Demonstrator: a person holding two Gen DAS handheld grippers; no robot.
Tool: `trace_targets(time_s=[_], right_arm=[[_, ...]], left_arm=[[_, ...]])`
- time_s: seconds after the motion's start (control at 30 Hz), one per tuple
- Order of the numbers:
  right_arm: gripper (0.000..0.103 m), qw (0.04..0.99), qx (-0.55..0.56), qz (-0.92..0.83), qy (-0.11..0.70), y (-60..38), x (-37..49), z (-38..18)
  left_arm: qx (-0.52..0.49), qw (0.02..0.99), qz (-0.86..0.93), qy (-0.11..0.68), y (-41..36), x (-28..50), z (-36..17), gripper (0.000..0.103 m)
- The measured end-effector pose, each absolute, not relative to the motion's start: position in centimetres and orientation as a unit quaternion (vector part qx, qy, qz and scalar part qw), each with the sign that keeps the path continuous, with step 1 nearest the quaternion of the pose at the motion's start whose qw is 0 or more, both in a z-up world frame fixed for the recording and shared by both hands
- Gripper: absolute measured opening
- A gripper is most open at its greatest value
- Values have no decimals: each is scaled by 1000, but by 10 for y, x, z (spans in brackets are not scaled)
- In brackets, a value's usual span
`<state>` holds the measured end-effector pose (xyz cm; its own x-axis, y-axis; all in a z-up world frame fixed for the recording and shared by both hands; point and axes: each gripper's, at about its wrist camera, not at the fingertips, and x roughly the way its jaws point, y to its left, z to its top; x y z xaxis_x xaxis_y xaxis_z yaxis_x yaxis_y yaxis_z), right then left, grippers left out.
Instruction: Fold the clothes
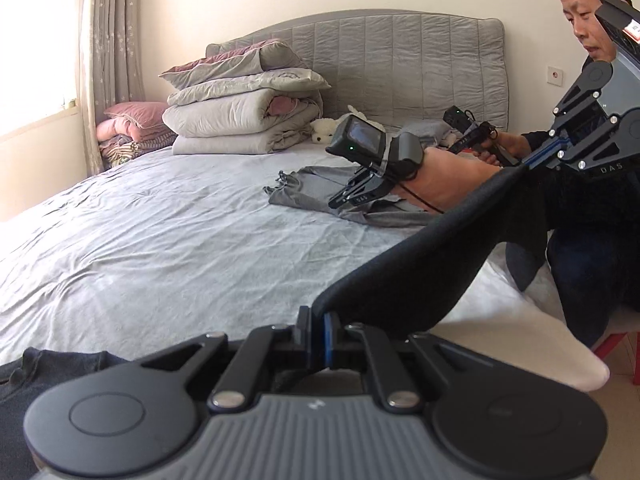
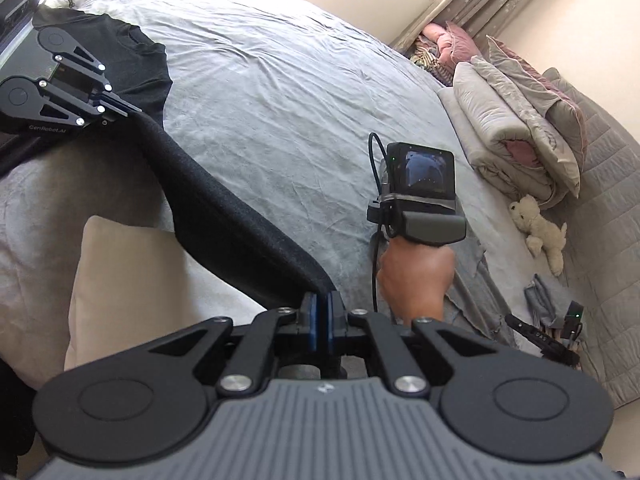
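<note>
Okay so both of your grippers are clamped shut on the same black shirt [image 1: 420, 256]. Your left gripper [image 1: 318, 330] has its jaws pinched tight on one end of a lifted edge, and your right gripper [image 2: 321, 312] is clenched on the other end. The edge runs taut between them like a dark band, raised off the bed [image 1: 160, 240]. The rest of the shirt lies flat on the grey sheet behind your left gripper, neckline visible in the right wrist view. A cream-coloured cushion [image 2: 120, 280] sits under the raised band at the mattress edge.

Further up the bed, another person's hand [image 2: 416, 276] holds a separate handheld gripper [image 1: 352, 196] that points down at a grey garment [image 1: 304, 192] spread on the sheet. Near the headboard there's a stack of folded quilts [image 1: 240, 120], with a white plush toy [image 1: 324, 128] just beside it.
</note>
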<state>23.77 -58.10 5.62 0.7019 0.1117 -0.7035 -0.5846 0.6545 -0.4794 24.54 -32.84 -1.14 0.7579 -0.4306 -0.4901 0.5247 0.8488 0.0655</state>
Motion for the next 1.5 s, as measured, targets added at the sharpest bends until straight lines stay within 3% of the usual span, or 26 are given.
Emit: trace_targets(time_s=[0.47, 0.6, 0.67, 0.7, 1.03, 1.1, 1.17, 1.2, 1.43, 1.5], right_arm=[[4, 764, -338, 306, 456, -564, 161, -37], [4, 754, -306, 309, 493, -570, 153, -47], [15, 765, -288, 302, 491, -577, 152, -41], [16, 772, -279, 297, 488, -582, 152, -36], [17, 811, -260, 223, 475, -603, 204, -29], [21, 798, -281, 226, 484, -598, 218, -39], [41, 781, -309, 228, 492, -591, 231, -50], [43, 774, -321, 229, 496, -588, 237, -55], [42, 742, -344, 251, 517, -586, 255, -74], [29, 740, -345, 256, 518, -589, 255, -74]], left_arm=[[158, 868, -332, 335, -317, 202, -70, 6], [134, 866, -339, 343, -312, 205, -71, 15], [124, 866, -344, 341, -310, 205, -68, 25], [119, 867, -346, 339, -308, 204, -66, 31], [70, 887, -322, 322, -296, 216, -50, 36], [69, 888, -319, 325, -298, 219, -49, 37], [74, 887, -319, 325, -299, 218, -51, 37], [78, 887, -319, 326, -299, 218, -52, 38], [86, 884, -307, 343, -298, 221, -65, 39], [84, 884, -303, 346, -298, 223, -67, 39]])
